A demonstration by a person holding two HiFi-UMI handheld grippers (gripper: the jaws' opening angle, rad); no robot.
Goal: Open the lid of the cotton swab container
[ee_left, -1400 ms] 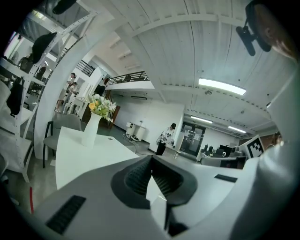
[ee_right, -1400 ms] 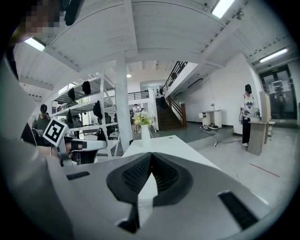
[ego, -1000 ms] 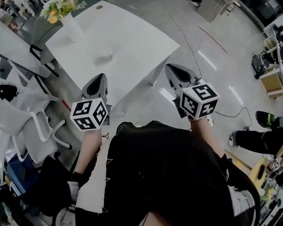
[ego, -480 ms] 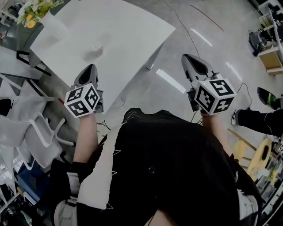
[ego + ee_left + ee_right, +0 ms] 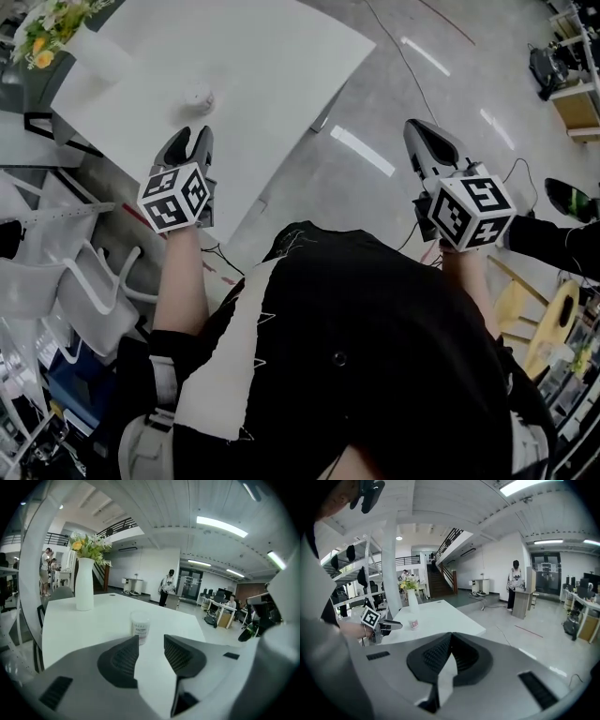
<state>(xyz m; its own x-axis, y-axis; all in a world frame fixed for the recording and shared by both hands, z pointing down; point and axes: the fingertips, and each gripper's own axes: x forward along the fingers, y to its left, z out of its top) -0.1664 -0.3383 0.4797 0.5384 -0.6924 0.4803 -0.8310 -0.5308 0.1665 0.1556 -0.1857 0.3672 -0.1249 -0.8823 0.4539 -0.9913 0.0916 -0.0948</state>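
Note:
The cotton swab container (image 5: 198, 97) is a small clear tub with a white lid on. It stands upright on the white table (image 5: 281, 66). My left gripper (image 5: 190, 139) hovers over the table's near edge, just short of the tub and apart from it. Its jaws have just been opening and hold nothing. In the left gripper view the container (image 5: 140, 626) shows beyond the left gripper (image 5: 151, 641). My right gripper (image 5: 419, 133) is shut and empty over the floor, right of the table. In the right gripper view the container (image 5: 413, 624) lies far beyond the right gripper (image 5: 450, 637).
A white vase with flowers (image 5: 94, 52) stands at the table's far left corner, also seen as the vase (image 5: 85, 590) behind the tub. White chairs (image 5: 66, 281) crowd the left side. A cable (image 5: 403, 66) runs across the grey floor. People stand far off in the room.
The left gripper's jaws have gone from shut to open, with nothing between them. The right gripper stays shut and has drifted right, away from the table's corner.

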